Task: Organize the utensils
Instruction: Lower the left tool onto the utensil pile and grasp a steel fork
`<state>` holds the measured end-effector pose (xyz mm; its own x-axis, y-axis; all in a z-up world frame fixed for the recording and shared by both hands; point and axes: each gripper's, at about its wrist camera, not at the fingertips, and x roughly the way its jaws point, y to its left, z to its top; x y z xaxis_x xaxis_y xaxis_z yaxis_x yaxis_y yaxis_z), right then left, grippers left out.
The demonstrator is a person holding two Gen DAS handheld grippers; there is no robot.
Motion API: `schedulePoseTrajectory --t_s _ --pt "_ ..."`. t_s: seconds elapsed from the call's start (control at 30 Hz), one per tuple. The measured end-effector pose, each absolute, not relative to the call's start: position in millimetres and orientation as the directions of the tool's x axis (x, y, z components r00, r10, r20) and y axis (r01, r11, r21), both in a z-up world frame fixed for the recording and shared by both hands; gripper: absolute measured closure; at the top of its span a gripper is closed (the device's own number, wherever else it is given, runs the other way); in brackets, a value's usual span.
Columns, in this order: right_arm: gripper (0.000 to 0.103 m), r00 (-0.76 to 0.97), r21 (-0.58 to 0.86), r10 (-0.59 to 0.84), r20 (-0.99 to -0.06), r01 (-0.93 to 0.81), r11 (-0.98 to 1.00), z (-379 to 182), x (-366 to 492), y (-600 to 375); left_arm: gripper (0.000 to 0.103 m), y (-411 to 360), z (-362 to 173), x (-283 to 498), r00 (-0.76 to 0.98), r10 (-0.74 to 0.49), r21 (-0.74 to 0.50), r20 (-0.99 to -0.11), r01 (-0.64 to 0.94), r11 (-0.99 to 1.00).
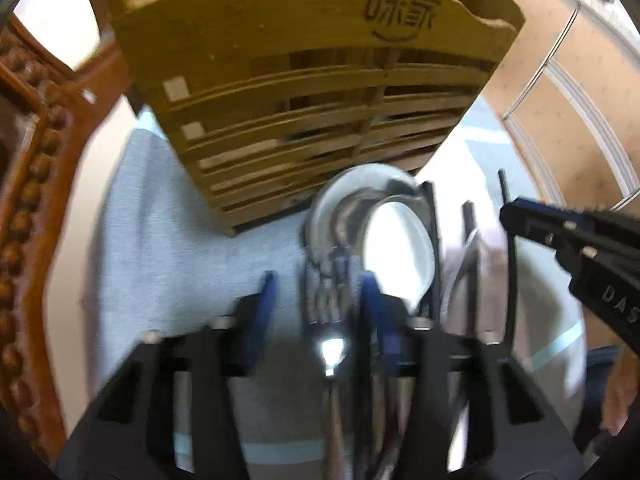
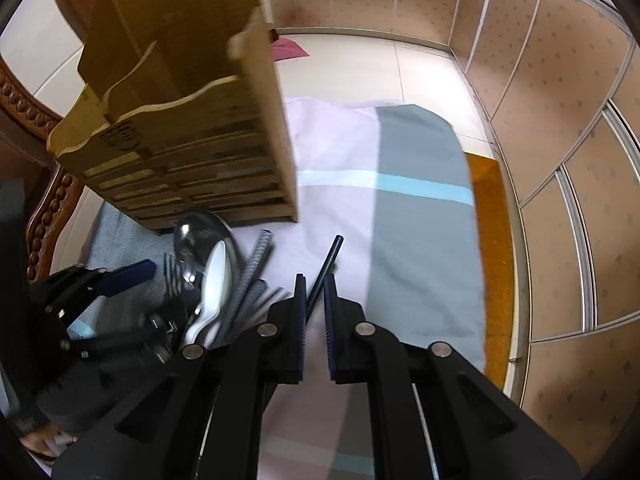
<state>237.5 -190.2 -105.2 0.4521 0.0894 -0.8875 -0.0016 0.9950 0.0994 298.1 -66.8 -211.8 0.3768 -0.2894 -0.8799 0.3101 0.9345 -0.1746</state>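
Pickup is the step we judge in hand: our right gripper [image 2: 314, 280] has its jaws pinched on a black chopstick [image 2: 329, 258] lying on the cloth [image 2: 420, 220]. Our left gripper [image 1: 320, 300], jaws apart, straddles a fork [image 1: 326, 292] beside the spoon [image 1: 400, 248]. Next we must lift the chopstick clear to the holder [image 2: 192, 152].

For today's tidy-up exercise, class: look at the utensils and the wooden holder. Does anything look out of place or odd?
Yes. The wooden holder looks empty, while the utensils lie loose on the cloth before it: a ladle, white spoon, fork and grey chopsticks. One black chopstick lies apart, between the right gripper fingers.
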Motion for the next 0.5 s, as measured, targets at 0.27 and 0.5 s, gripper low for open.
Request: schedulePoseTrajectory --t_s 0.27,0.5 --pt "0.094 0.415 0.083 0.072 -0.907 0.009 0.997 -127 237 -203 0.079 -55 -205 277 0.358 -0.317 -0.228 -0.878 0.269 0.936" --pt "0.054 0.417 0.060 0.051 -0.908 0.009 0.998 -133 220 -200 0.062 -56 -192 273 0.380 -0.267 -0.178 -0.886 0.253 0.951"
